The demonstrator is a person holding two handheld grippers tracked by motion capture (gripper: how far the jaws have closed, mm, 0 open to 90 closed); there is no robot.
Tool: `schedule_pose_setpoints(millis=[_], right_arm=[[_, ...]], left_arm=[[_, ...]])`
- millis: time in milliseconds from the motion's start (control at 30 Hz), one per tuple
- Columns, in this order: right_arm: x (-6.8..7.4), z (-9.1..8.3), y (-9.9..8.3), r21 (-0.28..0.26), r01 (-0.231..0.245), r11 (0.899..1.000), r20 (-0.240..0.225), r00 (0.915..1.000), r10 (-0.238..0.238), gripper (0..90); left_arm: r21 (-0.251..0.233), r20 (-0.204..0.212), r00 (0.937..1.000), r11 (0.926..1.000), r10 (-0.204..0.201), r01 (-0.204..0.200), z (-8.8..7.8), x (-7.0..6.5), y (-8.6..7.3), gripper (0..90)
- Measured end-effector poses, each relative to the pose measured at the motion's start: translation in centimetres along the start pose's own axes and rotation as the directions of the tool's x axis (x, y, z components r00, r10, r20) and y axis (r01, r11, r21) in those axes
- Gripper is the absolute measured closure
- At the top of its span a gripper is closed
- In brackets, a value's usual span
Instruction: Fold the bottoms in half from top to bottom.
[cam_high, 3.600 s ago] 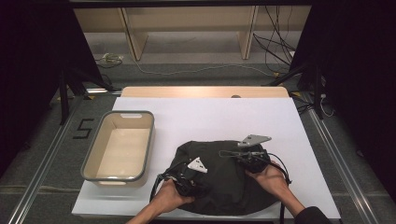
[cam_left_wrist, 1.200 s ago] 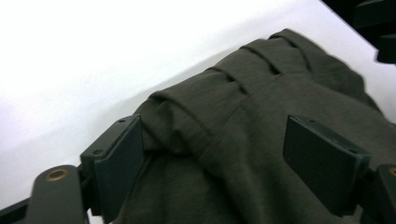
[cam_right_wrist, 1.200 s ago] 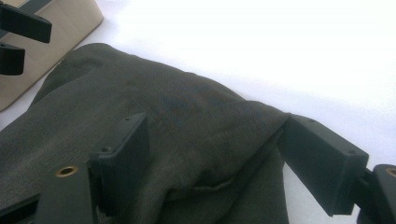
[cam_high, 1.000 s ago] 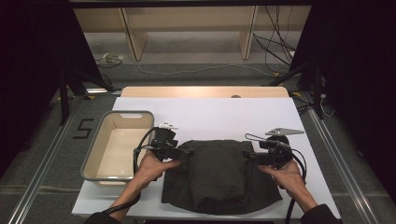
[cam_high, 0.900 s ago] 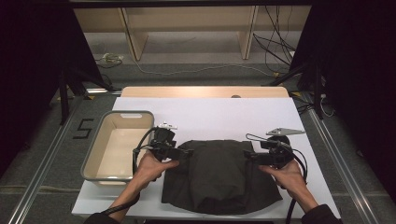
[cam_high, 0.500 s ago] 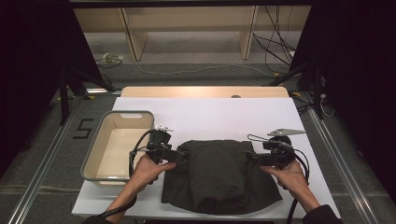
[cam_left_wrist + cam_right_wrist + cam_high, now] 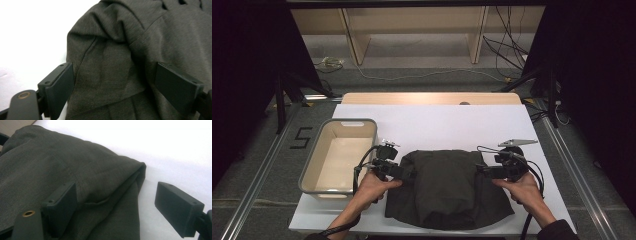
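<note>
A dark grey garment [image 7: 447, 187] is seen folded into a rough square on the white worktop [image 7: 442, 125], towards its near edge; a beige tub [image 7: 339, 155] stands just beside it on the left. The left tool [image 7: 404, 172] is held at the garment's upper left corner; in the left gripper view its jaws are spread wide, with a folded fold of the garment [image 7: 112, 65] lying between them, and neither pad is seen pressing on the cloth. The right tool [image 7: 482, 171] is held at the garment's upper right corner; in the right gripper view its jaws are likewise wide apart, the folded edge of the garment [image 7: 100, 185] running between them, one jaw lying over the cloth and the other standing over bare worktop [image 7: 150, 150]; nothing is gripped. Both hands are kept low, near the worktop, on either side of the garment.
</note>
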State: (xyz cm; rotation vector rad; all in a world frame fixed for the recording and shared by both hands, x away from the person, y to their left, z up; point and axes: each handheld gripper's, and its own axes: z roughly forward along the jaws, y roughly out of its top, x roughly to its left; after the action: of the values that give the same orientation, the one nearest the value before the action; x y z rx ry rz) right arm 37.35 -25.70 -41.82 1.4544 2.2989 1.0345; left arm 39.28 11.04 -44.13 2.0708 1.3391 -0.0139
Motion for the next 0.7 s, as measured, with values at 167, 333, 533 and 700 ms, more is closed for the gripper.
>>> schedule_pose_setpoints(millis=[167,333,533,700], right_arm=[[-0.1,-0.1,-0.1,0.013,-0.029,1.0,-0.013,0.9995,0.029,18.6],[-0.1,-0.3,-0.2,0.011,-0.036,0.999,-0.023,0.9991,0.036,18.8],[0.1,-0.3,-0.3,0.013,-0.035,0.999,-0.033,0.9988,0.036,18.8],[0.0,-0.5,-0.4,0.011,-0.036,0.999,-0.035,0.9987,0.037,18.8]], left_arm=[[-0.009,-0.004,1.0,1.0,-0.001,0.001,-0.2,0.1,-0.3,16.0],[-0.023,-0.031,0.999,0.9993,-0.031,0.031,-0.6,-0.1,-0.4,15.5],[0.014,-0.024,0.9981,0.9983,-0.057,0.057,-0.5,-0.2,-1.0,15.5],[0.039,-0.018,0.9969,0.9963,-0.076,0.077,0.0,-0.6,-1.4,15.4]])
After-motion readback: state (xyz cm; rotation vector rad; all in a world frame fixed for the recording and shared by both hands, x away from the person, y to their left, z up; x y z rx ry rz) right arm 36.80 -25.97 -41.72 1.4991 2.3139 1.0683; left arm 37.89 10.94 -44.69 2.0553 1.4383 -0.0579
